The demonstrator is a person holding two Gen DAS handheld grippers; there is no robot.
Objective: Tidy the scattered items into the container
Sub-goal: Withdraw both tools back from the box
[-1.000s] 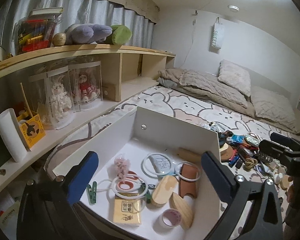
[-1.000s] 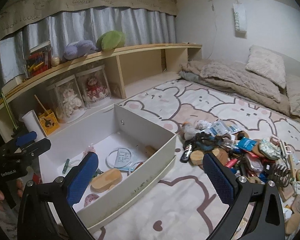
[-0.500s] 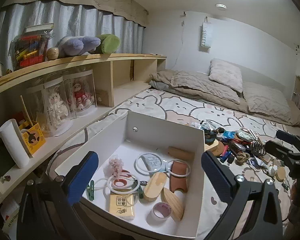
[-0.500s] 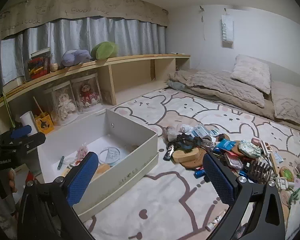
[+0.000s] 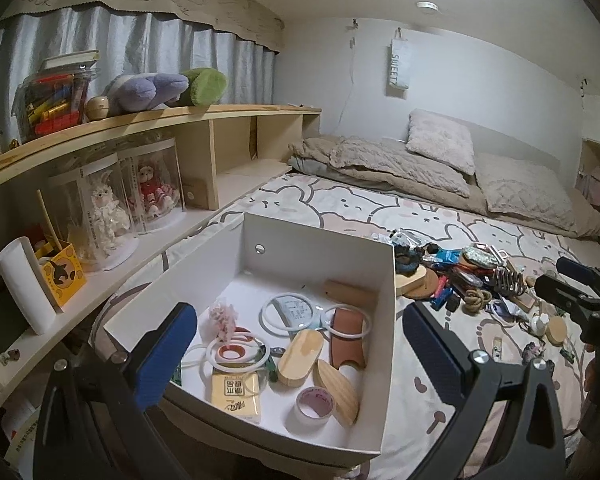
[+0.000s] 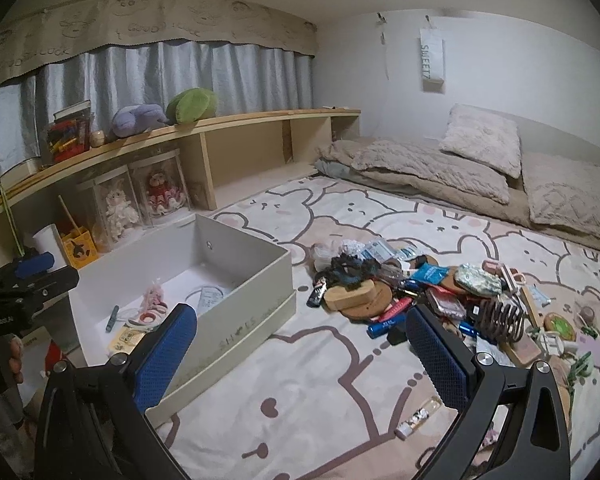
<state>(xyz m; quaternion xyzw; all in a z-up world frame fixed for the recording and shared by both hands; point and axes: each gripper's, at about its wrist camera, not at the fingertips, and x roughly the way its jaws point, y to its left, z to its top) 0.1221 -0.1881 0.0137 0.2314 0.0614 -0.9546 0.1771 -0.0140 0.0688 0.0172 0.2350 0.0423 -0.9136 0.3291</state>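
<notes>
I am between picks: both my grippers are spread wide and carry nothing. My left gripper [image 5: 300, 344] hangs above the near end of the box [image 5: 320, 236], which sits on the bed [image 6: 320, 380] beside the shelf [image 5: 236, 176]. My right gripper [image 6: 300, 348] is over bare bedspread, with the box to its left and the pile [image 6: 420, 288] of loose things just ahead and to the right.

Judging by how much is already in the box and how much lies outside, I reckon the tidying is partly done, with most of the heap yet to go. The next move, I think, falls to the right gripper: go forward and down to something at the near edge of the pile, perhaps the blue tube [image 6: 384, 326] or the wood block [image 6: 348, 294], close on that alone, then carry it over the box wall. The heap is tangled, so a clean single pick calls for care.

The left view looks straight into the box: rings [image 5: 288, 312], tape [image 5: 315, 404], a yellow card [image 5: 236, 394], oval wood pieces [image 5: 300, 358]. The right view hides most of that behind the box wall. Yet it shows the whole pile, the coil [image 6: 502, 318] and a small stick [image 6: 418, 418] lying apart on the near bedspread, which the left view does not show.
</notes>
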